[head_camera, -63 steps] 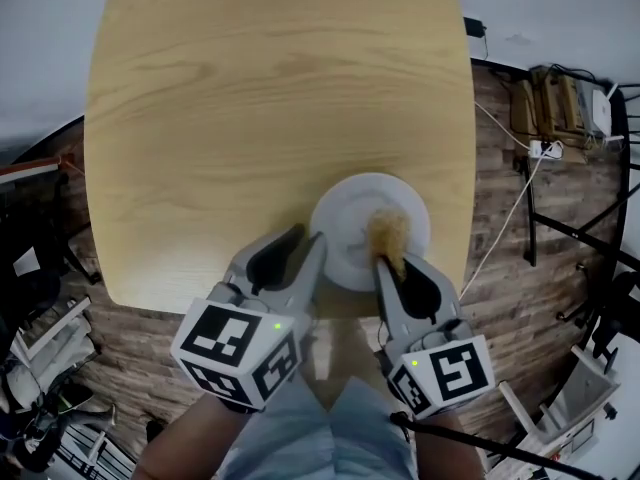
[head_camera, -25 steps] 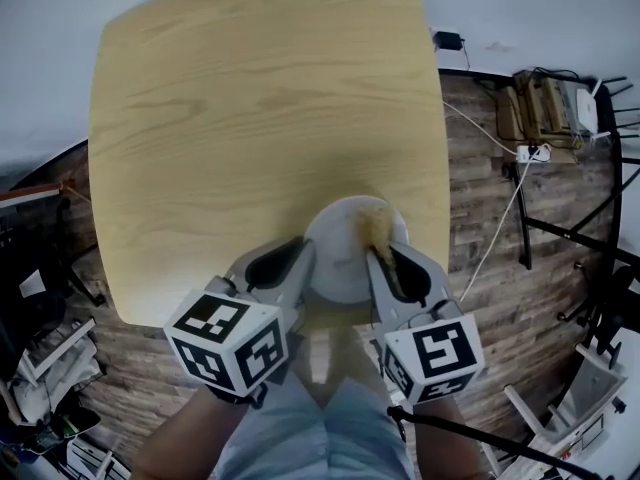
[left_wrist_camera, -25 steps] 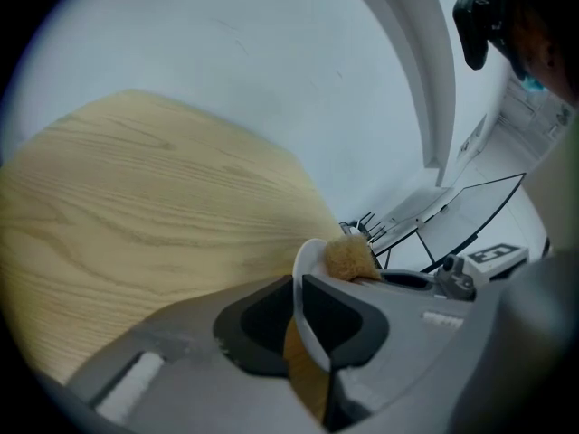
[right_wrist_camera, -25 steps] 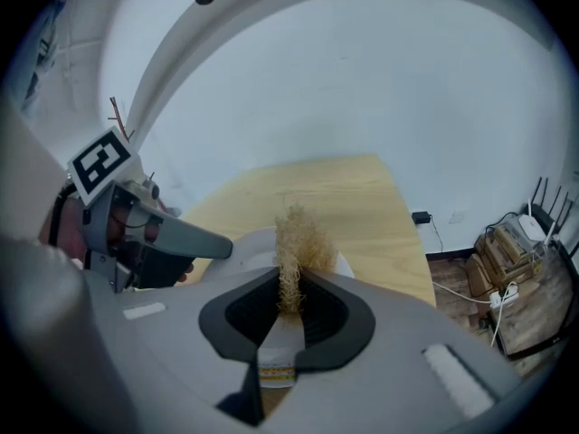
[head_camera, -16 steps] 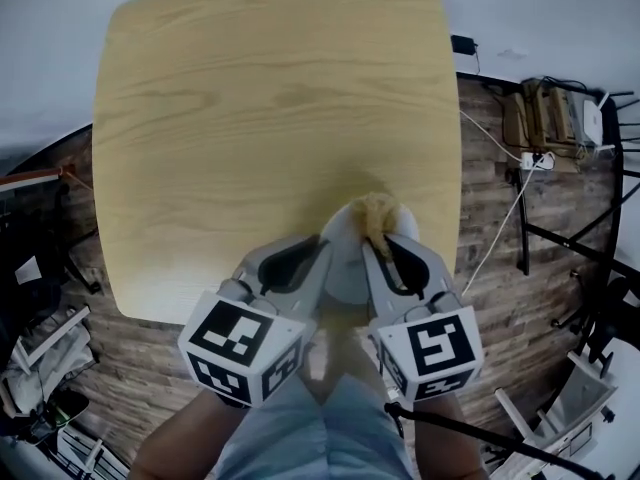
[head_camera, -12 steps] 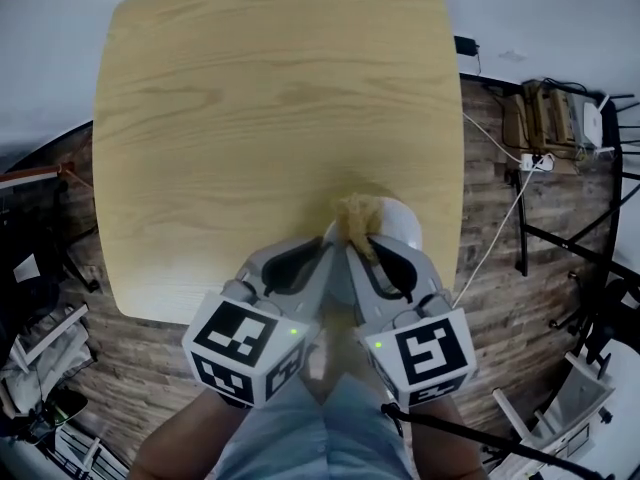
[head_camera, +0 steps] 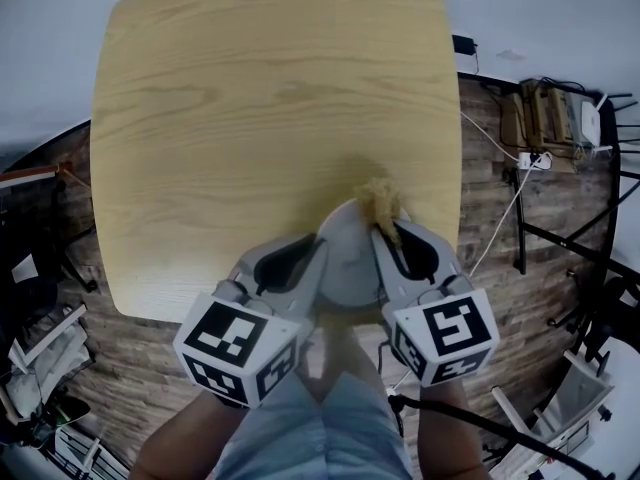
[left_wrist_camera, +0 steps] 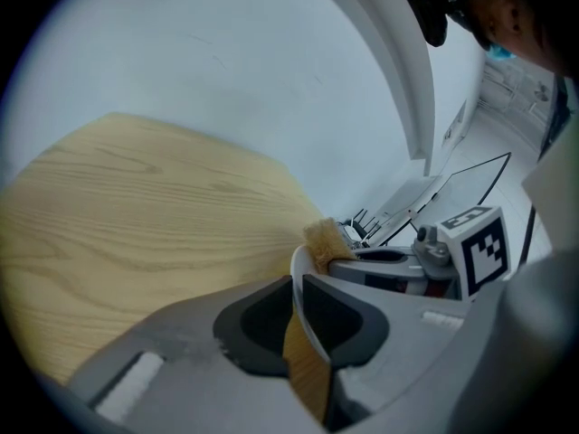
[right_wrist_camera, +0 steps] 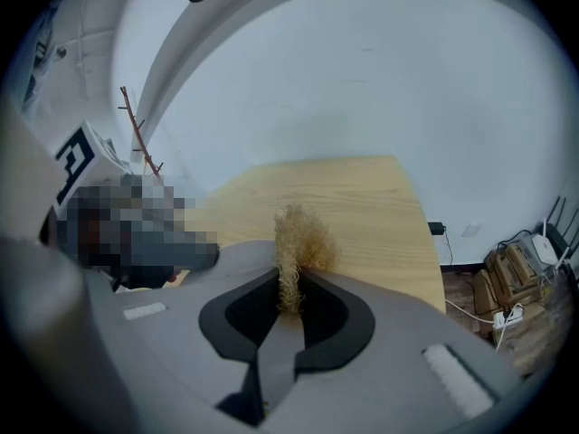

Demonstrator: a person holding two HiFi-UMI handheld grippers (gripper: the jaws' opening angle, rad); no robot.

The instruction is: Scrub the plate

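A white plate [head_camera: 345, 258] is clamped by its near rim in my left gripper [head_camera: 318, 255] and held tilted over the table's near edge. In the left gripper view the plate's rim [left_wrist_camera: 296, 274] runs edge-on between the shut jaws of the left gripper [left_wrist_camera: 297, 286]. My right gripper [head_camera: 386, 234] is shut on a straw-coloured fibre scrubber [head_camera: 379, 204], which rests at the plate's far right rim. In the right gripper view the scrubber [right_wrist_camera: 299, 235] sticks up from between the jaws of the right gripper [right_wrist_camera: 289, 286]. From the left gripper view, the scrubber [left_wrist_camera: 322, 242] touches the plate's top edge.
The light wooden table [head_camera: 270, 98] spreads out beyond the grippers. To the right, on the wood-plank floor, lie a white cable [head_camera: 500, 223], a power strip [head_camera: 532, 160] and dark metal frame legs [head_camera: 575, 243]. Clutter sits at the lower left [head_camera: 40, 368].
The scrubber slid left across the plate half a second ago and has now swept back to the plate's far right rim. The left gripper keeps holding the plate near the table edge.
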